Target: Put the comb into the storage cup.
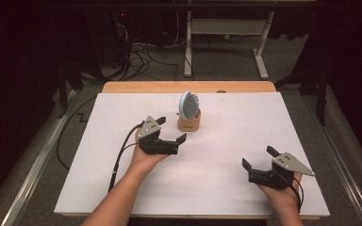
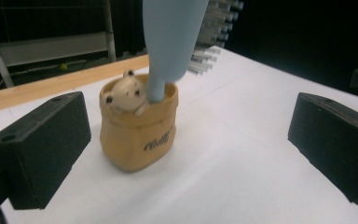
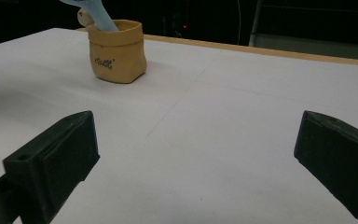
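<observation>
Tan and soft-looking, the little bear pot (image 1: 189, 122) sits near the far middle of the white table (image 1: 217, 188), with a blue hairbrush (image 1: 188, 104) standing in it — handle down. The left gripper (image 1: 172, 130) is just beside the pot, jaws wide apart, holding nothing. The right gripper (image 1: 257, 158) rests well apart — also wide open and empty.

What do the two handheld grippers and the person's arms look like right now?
Both the left gripper and the right gripper are black, each with two blocky black jaws and a grey three-cornered plate on top. A black cable trails from the left one along the forearm; another loops by the right wrist. The forearms are bare, with no sleeves in view.
</observation>
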